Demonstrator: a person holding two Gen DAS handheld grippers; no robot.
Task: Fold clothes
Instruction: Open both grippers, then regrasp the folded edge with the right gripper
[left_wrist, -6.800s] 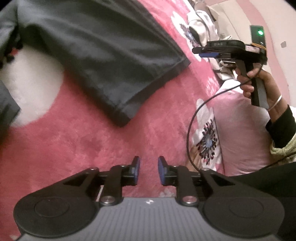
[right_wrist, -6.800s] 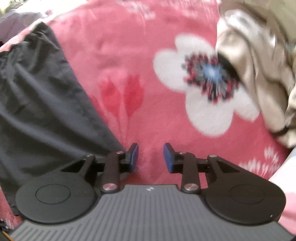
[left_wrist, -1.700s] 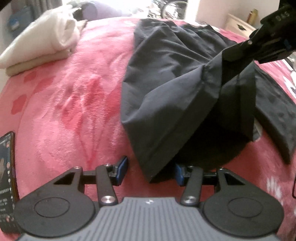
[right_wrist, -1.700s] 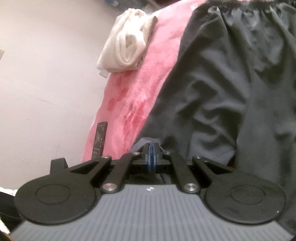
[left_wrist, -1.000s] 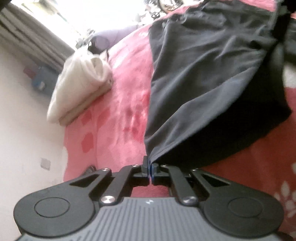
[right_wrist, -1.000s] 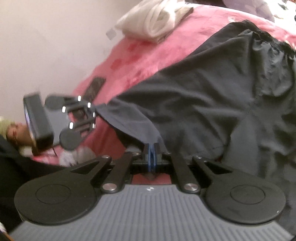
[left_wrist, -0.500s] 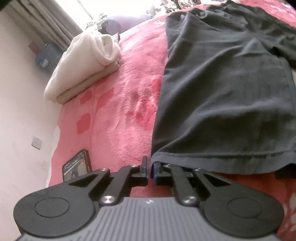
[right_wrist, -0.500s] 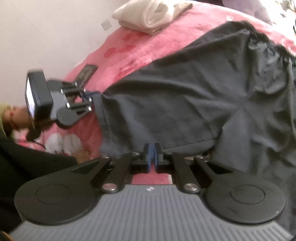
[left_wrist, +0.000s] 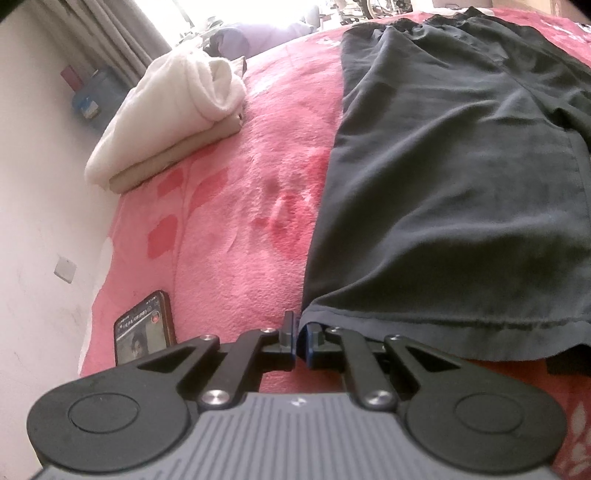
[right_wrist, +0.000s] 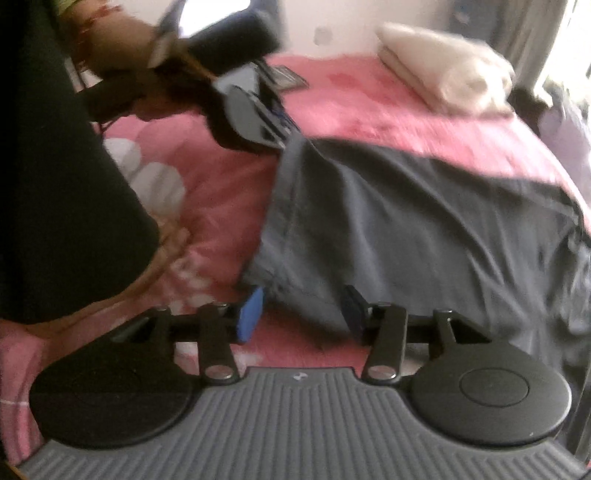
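Dark grey shorts (left_wrist: 443, 203) lie spread on a pink flowered blanket (left_wrist: 240, 240), waistband at the far end. My left gripper (left_wrist: 301, 336) is nearly closed, and the near left hem corner of the shorts sits pinched between its blue pads. In the right wrist view the left gripper (right_wrist: 280, 129) holds that corner slightly raised, with a person's hand (right_wrist: 122, 40) on its handle. My right gripper (right_wrist: 301, 310) stands open just in front of the other hem corner of the shorts (right_wrist: 424, 221). That fabric reaches between its fingers but is not held.
A folded white towel (left_wrist: 173, 114) rests at the far left of the bed beside a pale wall (left_wrist: 37, 184). A phone (left_wrist: 144, 328) lies face up near the bed's left edge. A dark sleeve (right_wrist: 55, 184) fills the left side of the right wrist view.
My right gripper has opened and let go of the hem, and its view has swung round. The shorts have been laid down flat. My left gripper stays on its corner.
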